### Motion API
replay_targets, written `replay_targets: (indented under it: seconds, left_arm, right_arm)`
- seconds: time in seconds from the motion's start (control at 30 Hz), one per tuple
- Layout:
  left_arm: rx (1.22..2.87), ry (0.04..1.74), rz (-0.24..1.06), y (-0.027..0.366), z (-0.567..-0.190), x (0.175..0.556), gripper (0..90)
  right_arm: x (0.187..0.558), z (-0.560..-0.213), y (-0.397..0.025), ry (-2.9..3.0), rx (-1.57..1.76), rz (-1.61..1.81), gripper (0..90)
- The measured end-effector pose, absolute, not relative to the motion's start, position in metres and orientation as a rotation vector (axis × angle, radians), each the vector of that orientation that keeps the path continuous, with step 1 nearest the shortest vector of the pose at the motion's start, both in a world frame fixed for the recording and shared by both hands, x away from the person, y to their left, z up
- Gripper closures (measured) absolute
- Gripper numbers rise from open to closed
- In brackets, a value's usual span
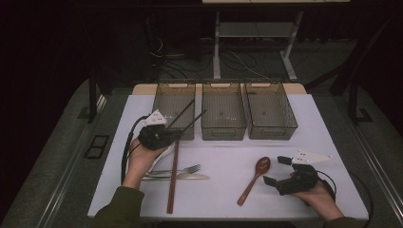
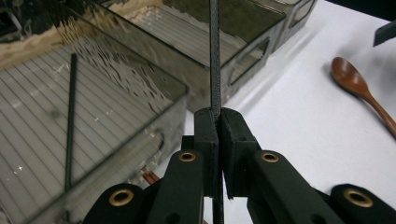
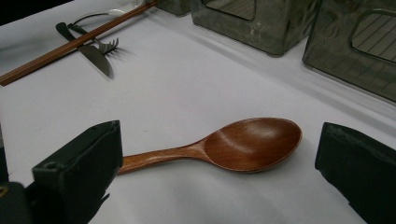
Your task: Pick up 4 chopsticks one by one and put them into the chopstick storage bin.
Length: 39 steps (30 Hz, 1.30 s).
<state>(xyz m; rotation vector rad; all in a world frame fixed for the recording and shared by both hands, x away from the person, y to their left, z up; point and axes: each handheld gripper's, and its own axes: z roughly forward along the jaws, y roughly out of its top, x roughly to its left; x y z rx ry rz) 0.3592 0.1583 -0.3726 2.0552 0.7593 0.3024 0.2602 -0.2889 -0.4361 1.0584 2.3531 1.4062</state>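
No readable brand, label or writing anywhere on the bins, utensils or tools.

Left tool point(image 1: 177, 134) raised above the white desk point(image 1: 304, 123), just in front of the left bin point(image 1: 174, 108), gripped by the left hand point(image 1: 142, 159) with the forearm coming up from the bottom edge. Jaws pressed nearly together, clamped on a black chopstick point(image 2: 214, 60) that stands between them and slants up toward the bins. Second black chopstick point(image 2: 70, 116) lying inside the left bin, seen through its ribbed floor in the left gripper view. In the high view, two dark thin rods fanning from the left tool over the left bin's near wall.

Right tool point(image 1: 277, 171) low over the desk at the near right, held by the right hand point(image 1: 319, 192), jaws spread wide and holding nothing. Wooden spoon point(image 3: 224, 149) flat on the desk between and just ahead of those open jaws, bowl up, handle toward one jaw; not touched.

Brown chopstick point(image 1: 173, 175) lying lengthwise on the desk below the left hand, crossing a fork point(image 1: 183, 169) and a knife point(image 1: 183, 176). Middle bin point(image 1: 223, 111) and right bin point(image 1: 271, 109) side by side with the left one along the desk's far half.
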Motion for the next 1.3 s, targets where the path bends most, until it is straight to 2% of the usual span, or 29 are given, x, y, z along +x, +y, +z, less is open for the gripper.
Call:
replay_targets:
  seconds: [0.73, 1.03, 1.3]
  left_arm:
    - [2.018, 0.762, 0.378, 0.143, -0.336, 0.416, 85.1]
    - [1.997, 0.757, 0.454, 0.140, -0.339, 0.440, 85.1]
    - [1.962, 0.824, 0.490, 0.149, -0.347, 0.462, 85.0]
  right_arm:
    - [0.260, -0.435, -0.289, 2.351, 1.061, 1.420, 1.0]
    - [0.260, -0.435, -0.290, 2.352, 1.059, 1.425, 1.0]
    - [0.259, -0.435, -0.290, 2.354, 1.061, 1.430, 1.0]
